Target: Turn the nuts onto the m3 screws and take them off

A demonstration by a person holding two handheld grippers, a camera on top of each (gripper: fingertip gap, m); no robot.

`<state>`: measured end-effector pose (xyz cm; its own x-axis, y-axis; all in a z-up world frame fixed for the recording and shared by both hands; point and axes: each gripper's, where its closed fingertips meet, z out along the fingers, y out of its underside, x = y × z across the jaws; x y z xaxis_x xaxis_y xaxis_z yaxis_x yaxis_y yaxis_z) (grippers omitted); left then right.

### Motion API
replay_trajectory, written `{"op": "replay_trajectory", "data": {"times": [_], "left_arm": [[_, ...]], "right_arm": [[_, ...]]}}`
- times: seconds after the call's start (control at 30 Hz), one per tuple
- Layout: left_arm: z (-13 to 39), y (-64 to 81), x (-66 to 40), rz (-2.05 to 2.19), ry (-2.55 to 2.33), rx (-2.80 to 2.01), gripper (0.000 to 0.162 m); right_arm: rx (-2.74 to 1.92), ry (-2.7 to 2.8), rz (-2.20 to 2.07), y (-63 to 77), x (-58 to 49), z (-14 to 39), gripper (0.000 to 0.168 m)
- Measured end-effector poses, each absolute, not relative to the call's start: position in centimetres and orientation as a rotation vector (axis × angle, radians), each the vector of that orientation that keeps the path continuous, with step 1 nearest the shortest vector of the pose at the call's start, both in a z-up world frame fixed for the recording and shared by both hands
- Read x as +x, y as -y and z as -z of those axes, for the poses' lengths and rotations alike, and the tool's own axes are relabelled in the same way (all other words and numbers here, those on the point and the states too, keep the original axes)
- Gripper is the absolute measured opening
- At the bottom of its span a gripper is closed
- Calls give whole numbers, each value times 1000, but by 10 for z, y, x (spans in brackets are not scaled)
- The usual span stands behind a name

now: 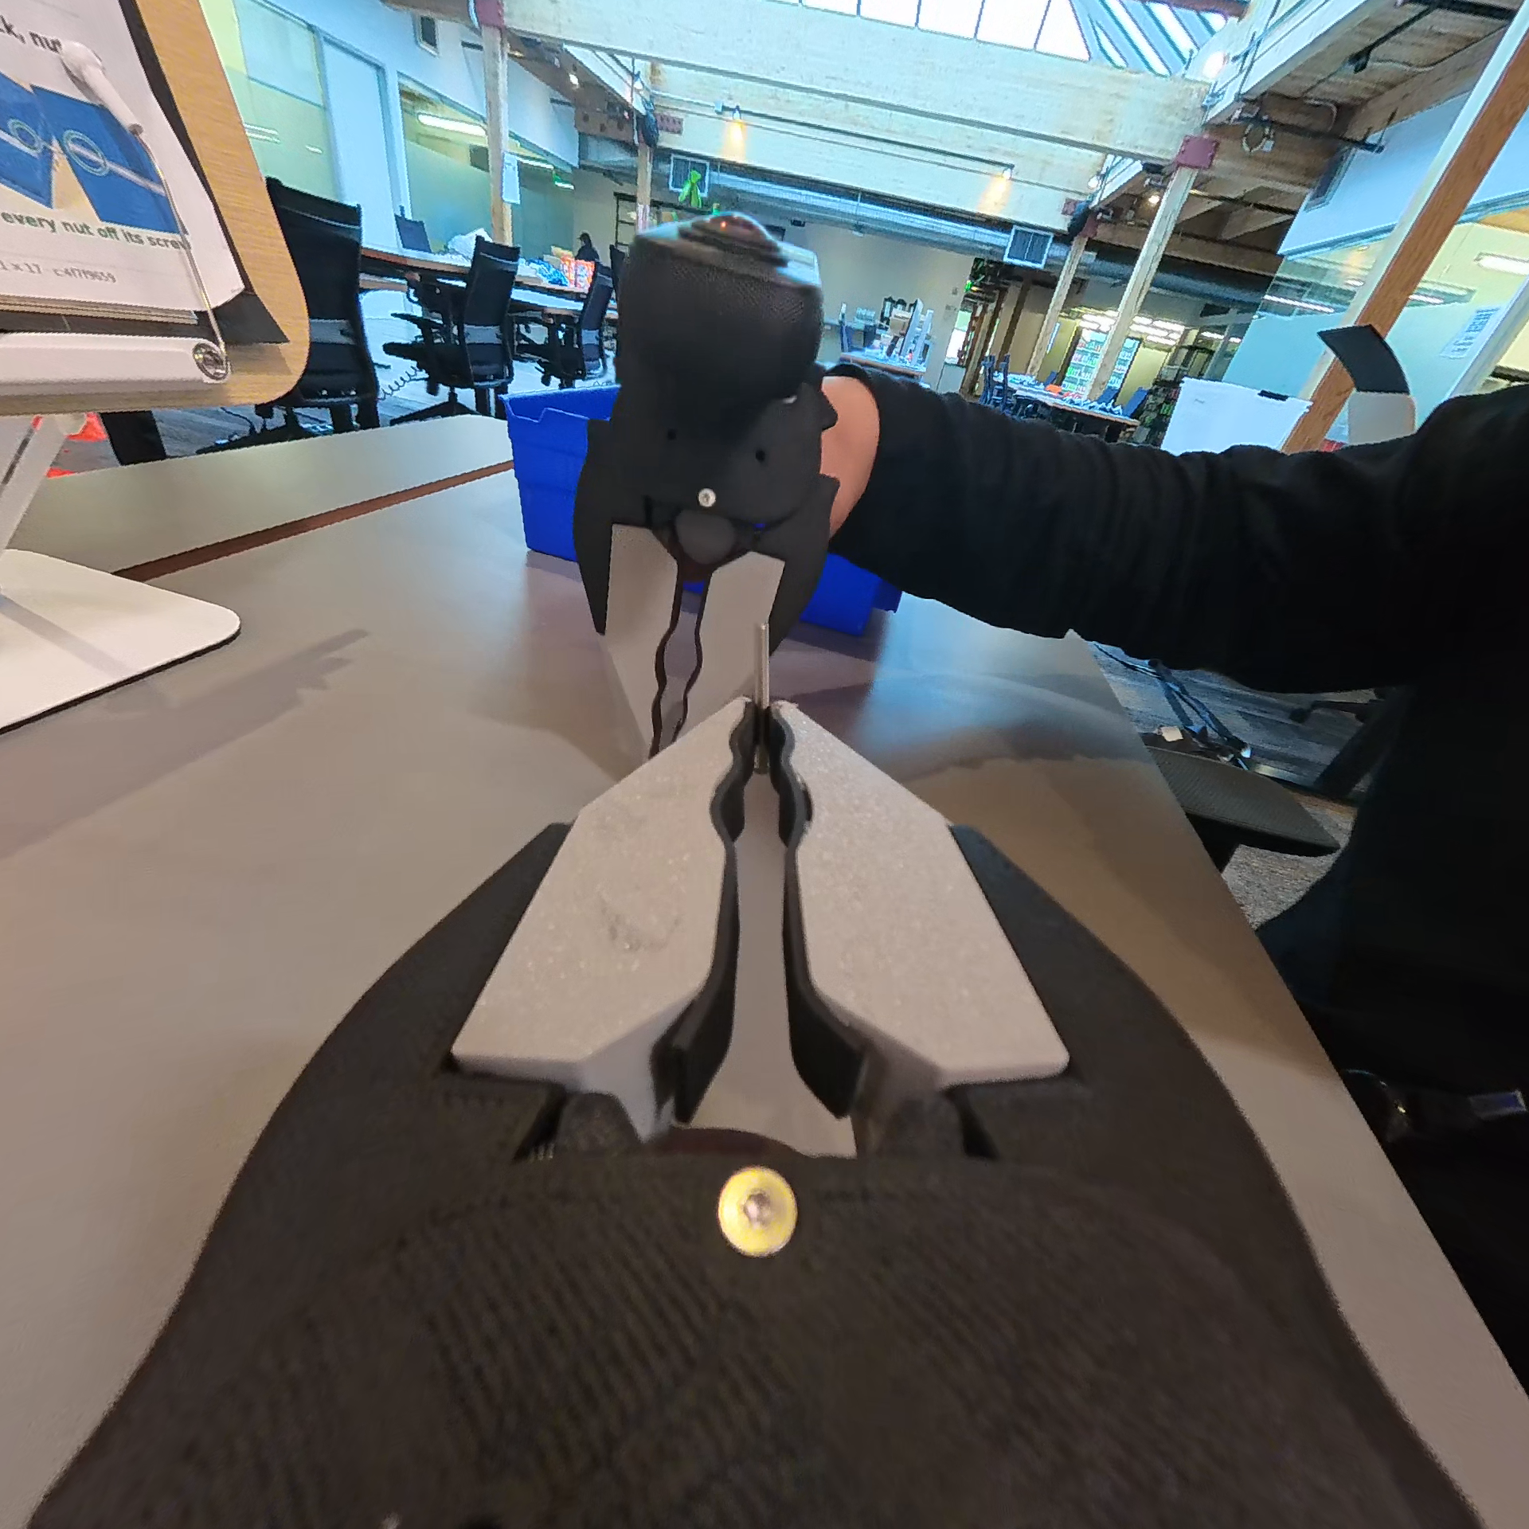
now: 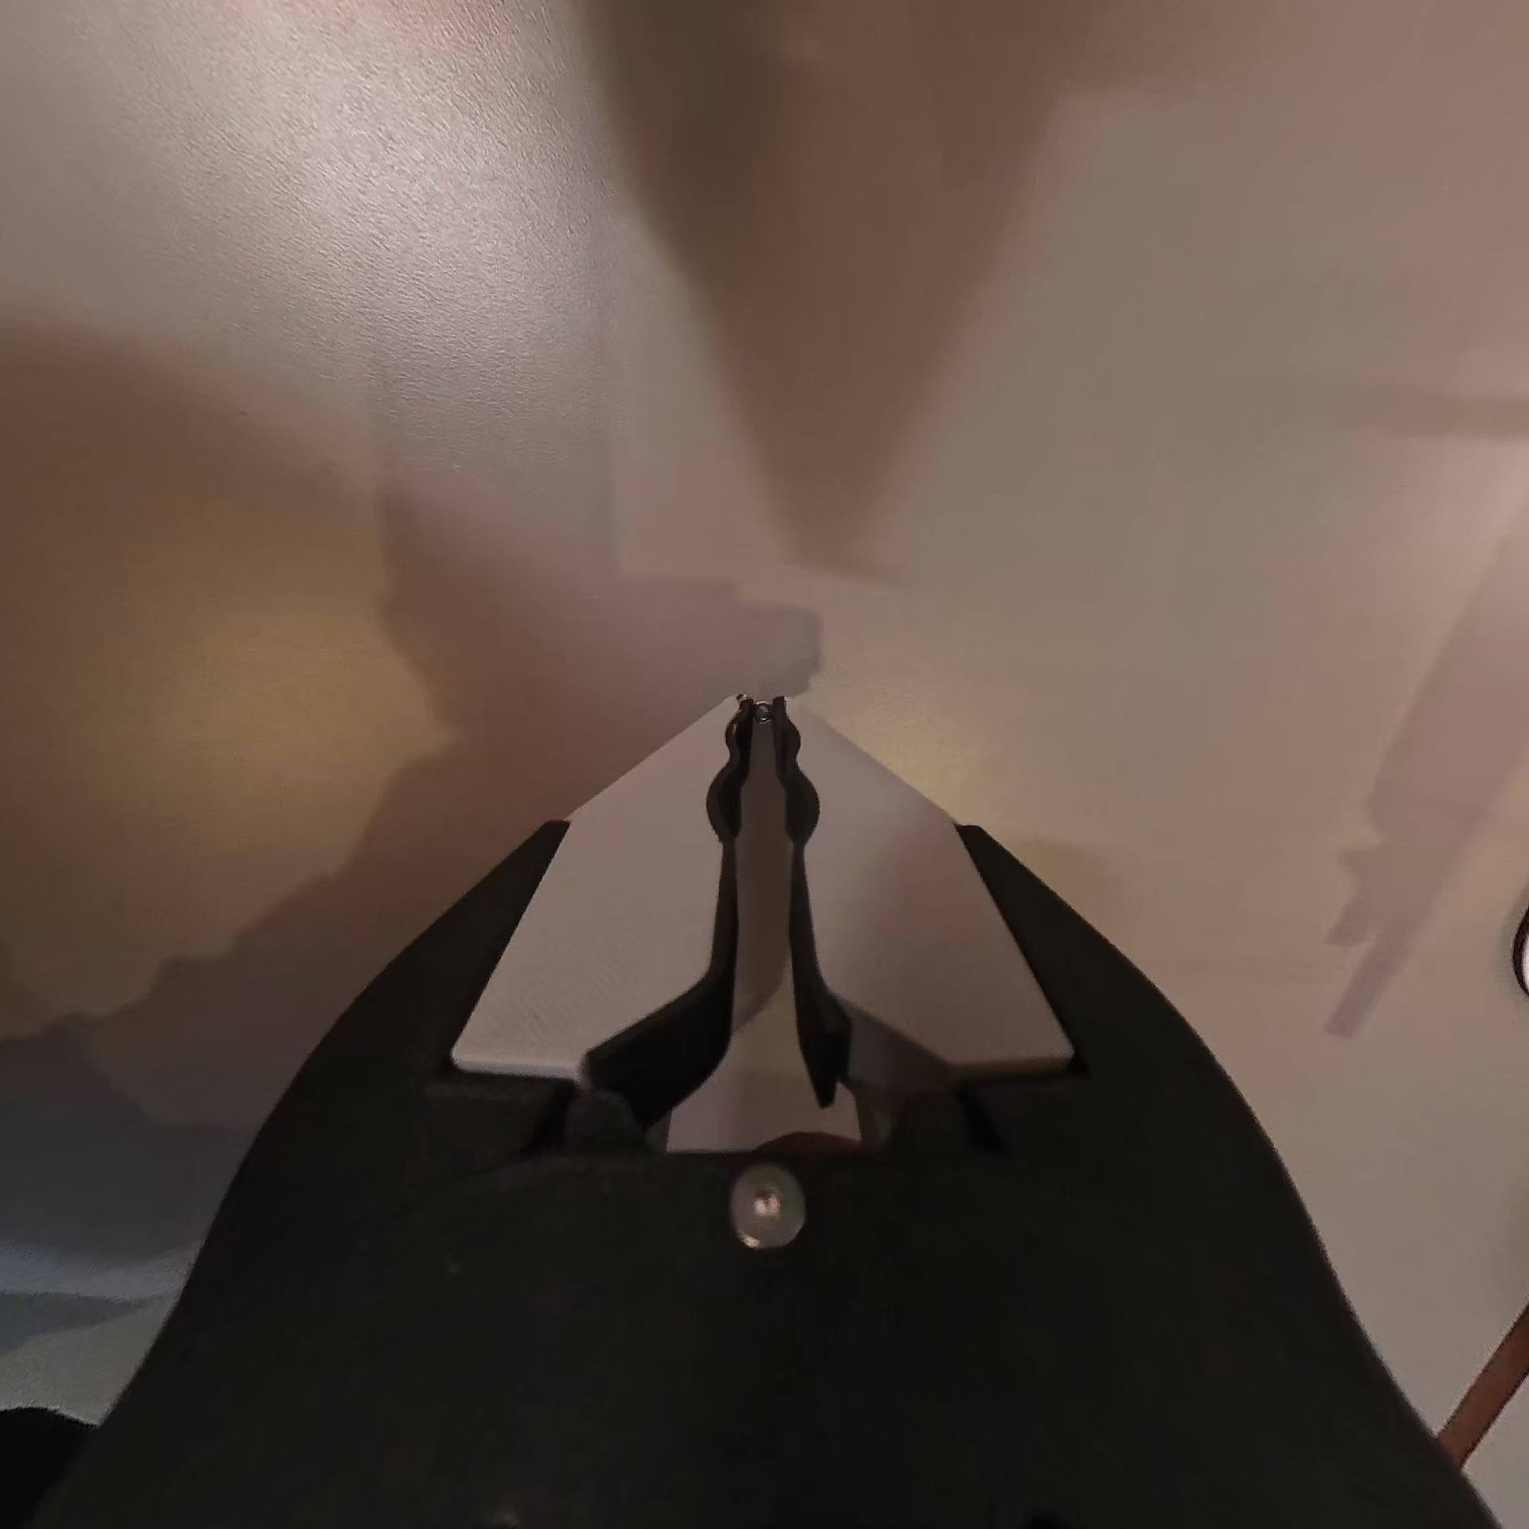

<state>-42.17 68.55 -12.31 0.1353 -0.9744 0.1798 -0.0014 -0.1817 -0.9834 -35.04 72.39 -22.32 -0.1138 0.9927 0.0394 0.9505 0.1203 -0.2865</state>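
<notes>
My left gripper (image 1: 759, 721) is shut on a thin metal m3 screw (image 1: 761, 662), which stands upright out of its tips above the grey table (image 1: 331, 662). The shaft that shows above the tips is bare. My right gripper (image 1: 668, 728) hangs point-down just beyond and left of the screw, held by a hand in a black sleeve (image 1: 1117, 529). In the right wrist view the right gripper (image 2: 758, 710) points down at the table (image 2: 1076, 414), shut on a tiny metal nut (image 2: 759, 706) at its very tips.
A blue plastic bin (image 1: 546, 472) stands on the table behind the right gripper. A stand holding a printed sheet (image 1: 99, 248) is at the left, with its white base (image 1: 99, 629) on the table. Office chairs and desks are far behind. The grippers' ends are close to 12 cm from one another.
</notes>
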Motion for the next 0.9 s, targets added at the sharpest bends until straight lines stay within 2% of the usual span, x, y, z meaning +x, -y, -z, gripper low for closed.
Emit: {"op": "replay_trajectory", "data": {"times": [0.4, 0.9], "left_arm": [[125, -685, -416, 1173, -1041, -1411, 0], [129, -678, -394, 1096, -1059, -1417, 0]], "right_arm": [[-1879, 2095, -398, -721, -356, 190, 2], [-1672, 2055, -657, -696, -389, 108, 2]]}}
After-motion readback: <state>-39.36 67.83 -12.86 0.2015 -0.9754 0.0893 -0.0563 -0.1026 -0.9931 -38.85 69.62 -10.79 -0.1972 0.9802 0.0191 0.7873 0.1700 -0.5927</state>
